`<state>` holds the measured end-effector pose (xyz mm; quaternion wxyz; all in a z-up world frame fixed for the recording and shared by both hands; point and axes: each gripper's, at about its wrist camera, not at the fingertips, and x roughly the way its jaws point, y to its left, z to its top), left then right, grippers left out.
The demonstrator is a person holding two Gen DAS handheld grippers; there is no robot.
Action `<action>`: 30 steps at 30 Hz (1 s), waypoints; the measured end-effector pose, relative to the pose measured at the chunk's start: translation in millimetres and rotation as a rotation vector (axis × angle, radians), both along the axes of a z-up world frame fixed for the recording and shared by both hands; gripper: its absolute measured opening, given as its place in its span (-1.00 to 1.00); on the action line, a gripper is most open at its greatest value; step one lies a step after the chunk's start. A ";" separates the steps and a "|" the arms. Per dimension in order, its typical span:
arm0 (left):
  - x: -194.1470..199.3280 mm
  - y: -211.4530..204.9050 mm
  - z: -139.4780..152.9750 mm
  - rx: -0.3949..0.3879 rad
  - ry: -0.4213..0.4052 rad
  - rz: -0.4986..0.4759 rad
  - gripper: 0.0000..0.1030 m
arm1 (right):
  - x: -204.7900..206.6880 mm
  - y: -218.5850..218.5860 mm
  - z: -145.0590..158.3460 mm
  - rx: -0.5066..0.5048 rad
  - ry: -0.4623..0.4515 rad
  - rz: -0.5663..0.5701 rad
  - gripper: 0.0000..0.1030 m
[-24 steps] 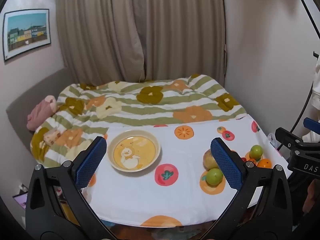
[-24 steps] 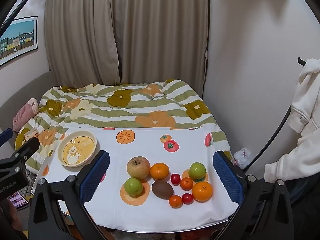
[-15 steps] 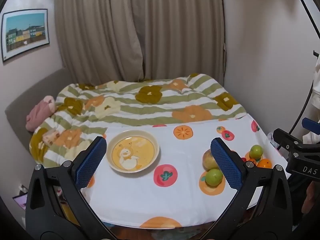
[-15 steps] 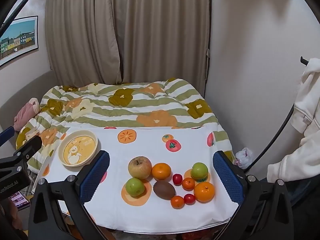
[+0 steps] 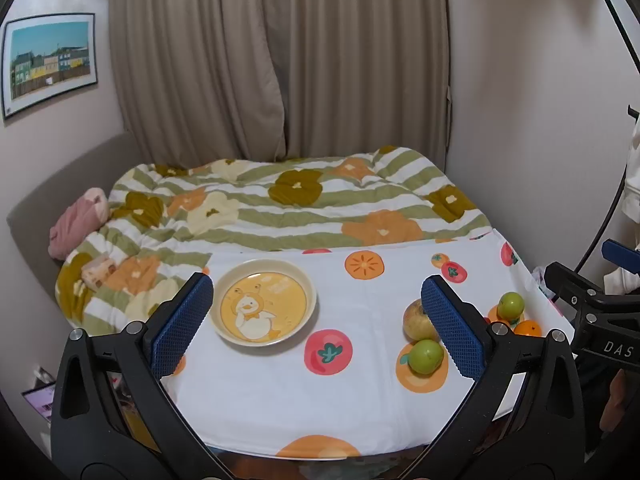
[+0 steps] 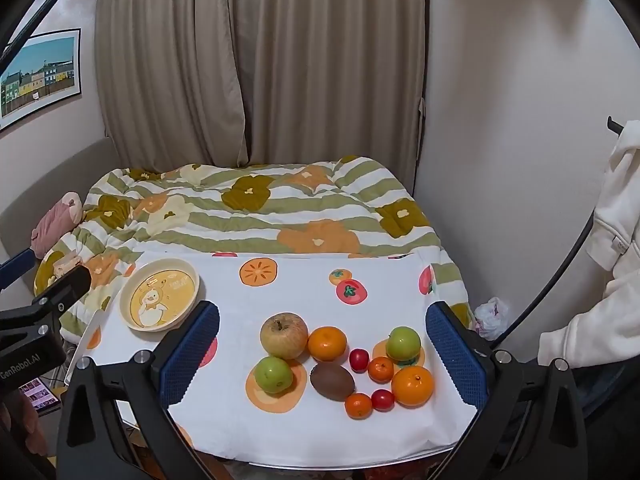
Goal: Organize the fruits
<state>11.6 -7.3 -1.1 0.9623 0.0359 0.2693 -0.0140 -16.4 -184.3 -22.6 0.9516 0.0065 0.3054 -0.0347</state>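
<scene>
You hold both hand-held grippers, left (image 5: 316, 320) and right (image 6: 322, 350), wide and empty above the table (image 6: 288, 292), fruit (image 6: 344, 360) clustered beside an empty plate (image 6: 160, 295) awaiting sorting.

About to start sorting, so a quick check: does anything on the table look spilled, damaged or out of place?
Nothing stands out. The fruits sit loose but intact on the tablecloth, and the plate lies flat and empty.

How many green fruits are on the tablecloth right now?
2. One green fruit lies at the near left of the cluster, in front of the apple; the other green fruit sits at the right, behind the large orange. None looks hidden.
</scene>
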 end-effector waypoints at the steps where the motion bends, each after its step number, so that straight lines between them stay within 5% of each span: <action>1: -0.7 1.2 0.1 -0.001 0.001 -0.001 1.00 | 4.3 1.9 -3.7 -0.001 0.002 0.001 1.00; 30: -1.8 -0.6 -10.3 -0.016 0.001 -0.011 1.00 | 8.2 -3.6 -4.6 0.002 0.000 -0.003 1.00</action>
